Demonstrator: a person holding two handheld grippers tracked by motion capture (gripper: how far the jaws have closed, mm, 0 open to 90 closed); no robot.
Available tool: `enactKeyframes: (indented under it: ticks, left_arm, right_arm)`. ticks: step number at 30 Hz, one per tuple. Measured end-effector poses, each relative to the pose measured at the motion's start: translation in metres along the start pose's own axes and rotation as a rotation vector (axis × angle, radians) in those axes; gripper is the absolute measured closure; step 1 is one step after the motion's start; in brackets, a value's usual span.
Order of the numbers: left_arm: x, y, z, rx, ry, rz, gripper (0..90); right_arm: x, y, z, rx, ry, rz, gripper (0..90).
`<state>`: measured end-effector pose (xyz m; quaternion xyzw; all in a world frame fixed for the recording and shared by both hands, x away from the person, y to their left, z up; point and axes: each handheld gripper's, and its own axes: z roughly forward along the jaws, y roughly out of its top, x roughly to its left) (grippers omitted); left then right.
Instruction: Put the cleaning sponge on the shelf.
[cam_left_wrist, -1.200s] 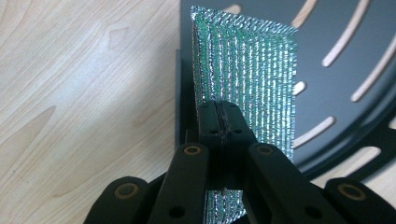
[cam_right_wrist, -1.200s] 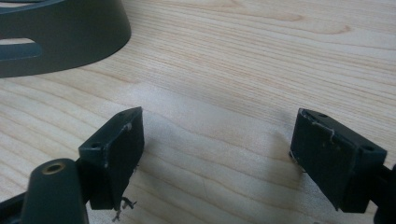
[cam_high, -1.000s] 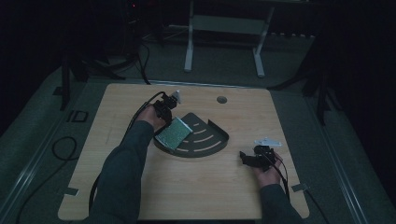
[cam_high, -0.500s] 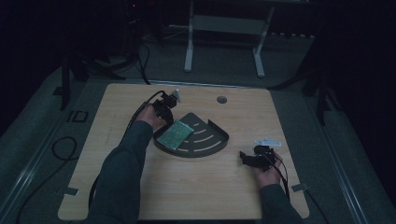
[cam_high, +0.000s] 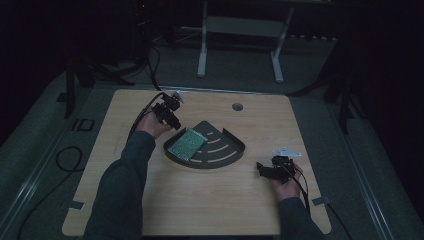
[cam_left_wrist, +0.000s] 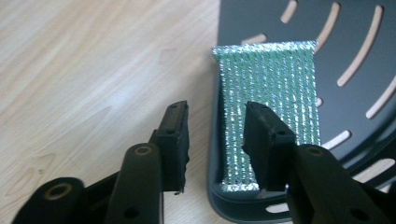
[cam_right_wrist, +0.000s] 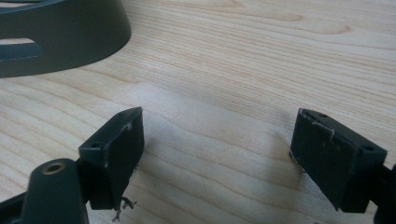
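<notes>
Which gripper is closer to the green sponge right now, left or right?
Left. The left gripper sits just off the sponge at the tray's left corner, jaws just opened. The right gripper rests beyond the tray's far end, open.

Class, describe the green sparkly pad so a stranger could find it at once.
On the wooden table sits a dark fan-shaped tray with curved slots. At its left end lies the green pad, the one glittery, woven-looking thing there, just before the open left gripper.

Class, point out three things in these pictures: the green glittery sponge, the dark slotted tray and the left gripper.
green glittery sponge (cam_left_wrist: 271, 93), left gripper view, middle of its top face.
dark slotted tray (cam_high: 227, 150), high view, bare slotted floor.
left gripper (cam_left_wrist: 215, 128), left gripper view, midway between its open fingertips.
</notes>
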<state>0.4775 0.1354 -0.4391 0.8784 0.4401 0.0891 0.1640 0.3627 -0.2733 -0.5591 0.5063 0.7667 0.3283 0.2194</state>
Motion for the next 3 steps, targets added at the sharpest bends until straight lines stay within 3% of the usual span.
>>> enactKeyframes:
  ticks: [3]
  left_arm:
    - [0.0045, -0.0059, -0.0020, -0.011, 0.022, -0.007, 54.6]
  right_arm:
    - [0.0000, 0.0000, 0.0000, 0.000, 0.000, 0.000, 17.0]
